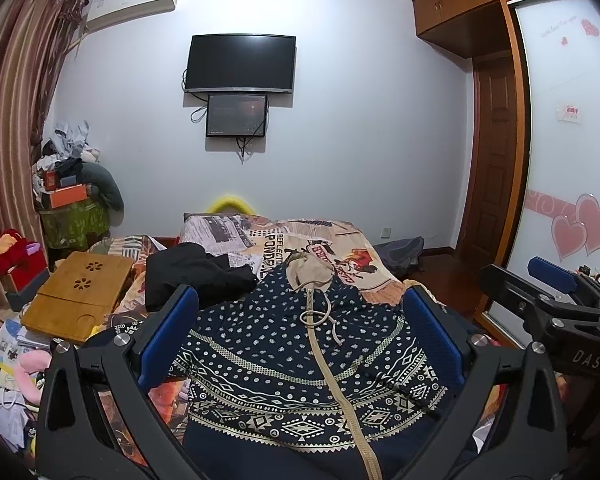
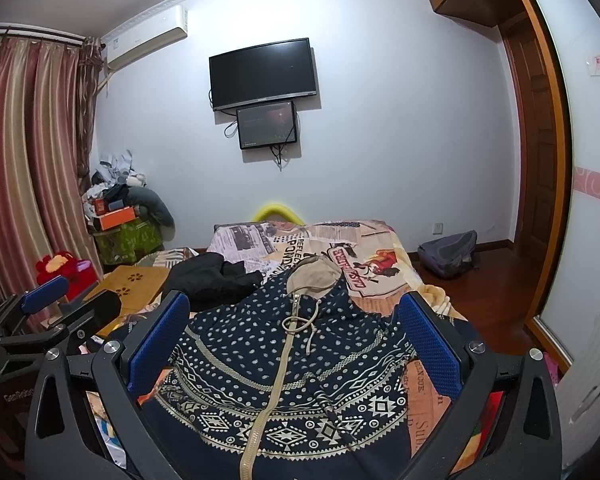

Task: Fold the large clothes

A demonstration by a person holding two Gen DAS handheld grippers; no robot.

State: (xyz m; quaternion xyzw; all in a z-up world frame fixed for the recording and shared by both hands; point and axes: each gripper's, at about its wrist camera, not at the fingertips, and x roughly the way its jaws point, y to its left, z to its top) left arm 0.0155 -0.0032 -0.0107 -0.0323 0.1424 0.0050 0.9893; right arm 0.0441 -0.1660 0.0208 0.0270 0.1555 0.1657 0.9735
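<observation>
Navy patterned hoodie (image 1: 300,360) lies zipped and spread flat on the bed (image 1: 340,248). Left gripper (image 1: 300,320) and right gripper (image 2: 296,320) both hover above it, jaws spread wide, holding nothing.

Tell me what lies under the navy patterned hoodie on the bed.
The navy patterned hoodie lies zipped, front up, on a printed bedspread, which shows around it. Whatever lies directly beneath the hoodie is covered.
</observation>
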